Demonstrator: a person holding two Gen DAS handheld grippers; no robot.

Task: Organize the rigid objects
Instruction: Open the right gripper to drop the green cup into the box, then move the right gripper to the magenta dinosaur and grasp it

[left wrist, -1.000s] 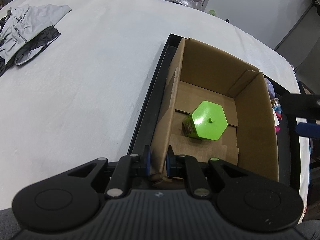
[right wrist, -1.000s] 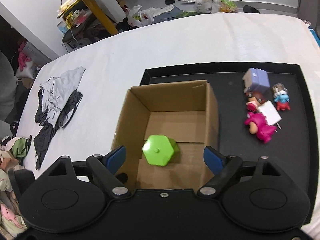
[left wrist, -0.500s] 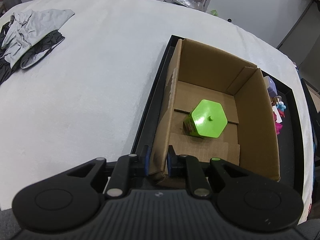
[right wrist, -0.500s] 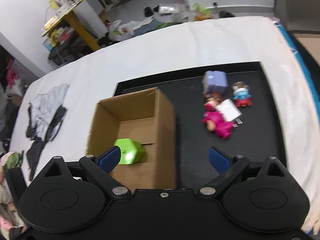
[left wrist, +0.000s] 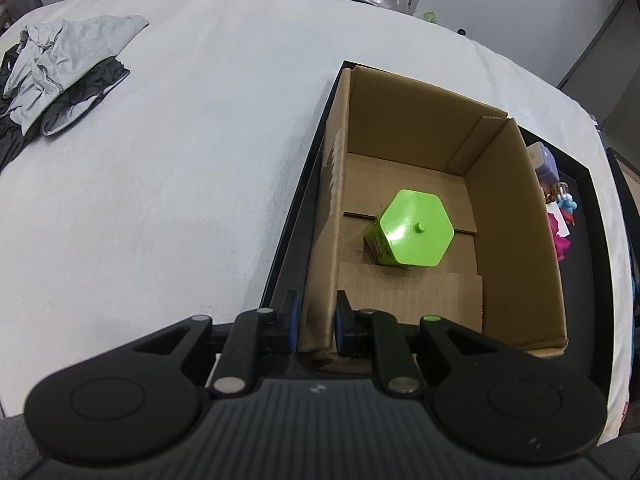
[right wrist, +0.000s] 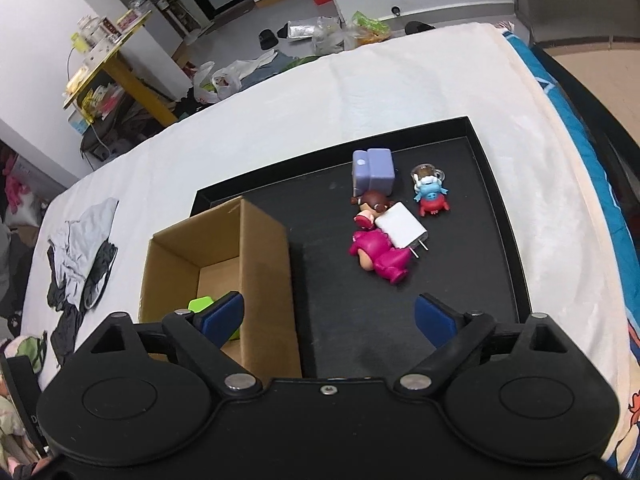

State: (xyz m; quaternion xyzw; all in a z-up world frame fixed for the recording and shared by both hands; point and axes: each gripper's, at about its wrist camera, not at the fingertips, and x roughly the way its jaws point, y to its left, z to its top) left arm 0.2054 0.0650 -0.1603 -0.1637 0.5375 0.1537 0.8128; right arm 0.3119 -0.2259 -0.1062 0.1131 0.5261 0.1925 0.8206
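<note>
A cardboard box (left wrist: 516, 216) stands on a black tray (right wrist: 400, 308), with a green hexagonal container (left wrist: 414, 234) on its floor. My left gripper (left wrist: 316, 318) is shut on the box's near-left wall corner. My right gripper (right wrist: 330, 314) is open and empty above the tray, right of the box (right wrist: 264, 264). On the tray ahead lie a pink figure (right wrist: 380, 254), a white charger (right wrist: 402, 226), a purple block (right wrist: 374, 170), a small doll (right wrist: 370, 206) and a blue-and-red figure (right wrist: 432, 196).
The tray lies on a white bedspread (left wrist: 160, 184). Grey and black clothes (left wrist: 60, 68) lie at the far left. The bed's right edge (right wrist: 580, 184) is close to the tray. Floor clutter and a yellow table (right wrist: 112, 60) are beyond.
My right gripper has swung right, from over the box to over the tray's toys. The left gripper stays shut on the box wall.
</note>
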